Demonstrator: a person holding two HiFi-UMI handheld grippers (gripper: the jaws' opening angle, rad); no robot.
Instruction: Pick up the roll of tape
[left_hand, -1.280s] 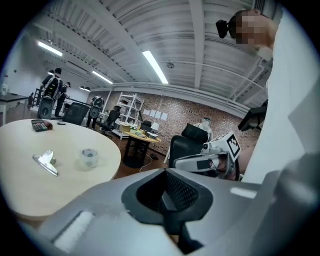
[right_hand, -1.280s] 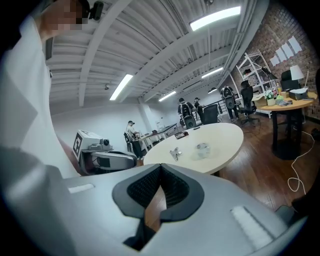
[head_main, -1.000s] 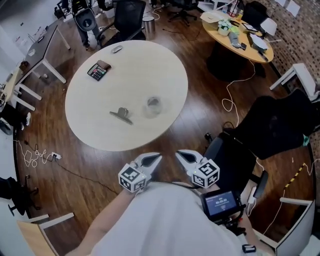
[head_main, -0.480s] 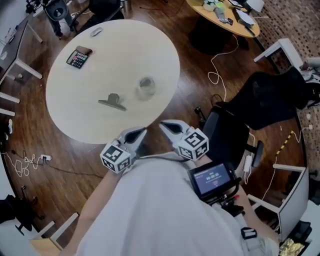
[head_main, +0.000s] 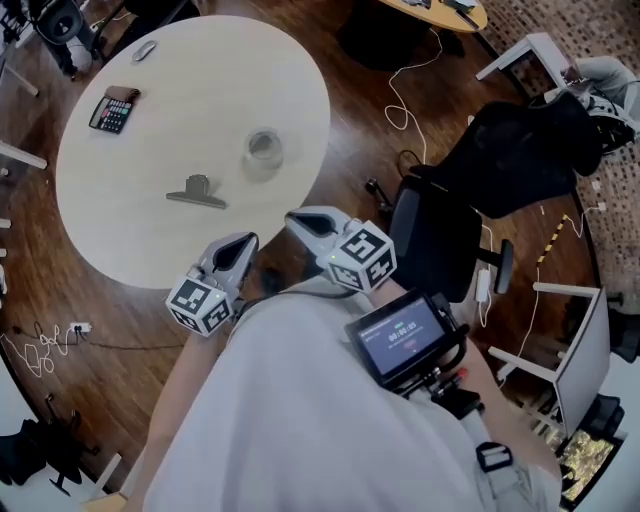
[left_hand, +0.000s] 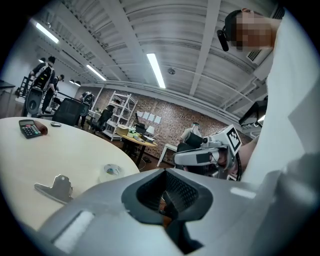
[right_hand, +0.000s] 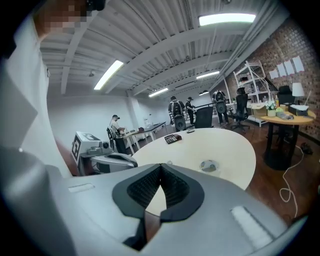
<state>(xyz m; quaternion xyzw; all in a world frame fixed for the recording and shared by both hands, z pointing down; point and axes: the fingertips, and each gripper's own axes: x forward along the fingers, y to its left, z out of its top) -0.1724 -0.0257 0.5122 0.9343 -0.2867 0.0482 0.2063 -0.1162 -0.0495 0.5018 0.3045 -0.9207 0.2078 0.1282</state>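
The roll of tape (head_main: 265, 148), clear and pale, lies flat on the round beige table (head_main: 150, 235) near its right side. It also shows in the left gripper view as the tape (left_hand: 111, 171) and in the right gripper view as the tape (right_hand: 208, 165). My left gripper (head_main: 245, 243) is shut and empty, hovering by the table's near edge. My right gripper (head_main: 297, 220) is beside it, jaws together with nothing in them, also short of the tape. Each gripper sees the other: the right gripper (left_hand: 205, 155) and the left gripper (right_hand: 107, 160).
A metal binder clip (head_main: 196, 192) lies left of the tape. A calculator (head_main: 111, 110) and a mouse (head_main: 145, 50) sit at the far side. A black office chair (head_main: 440, 235) stands right of me, with cables on the wood floor (head_main: 400, 80).
Both grippers have come forward together toward the table's near edge, still shut. The table and tape now sit closer to them and further left in the head view.
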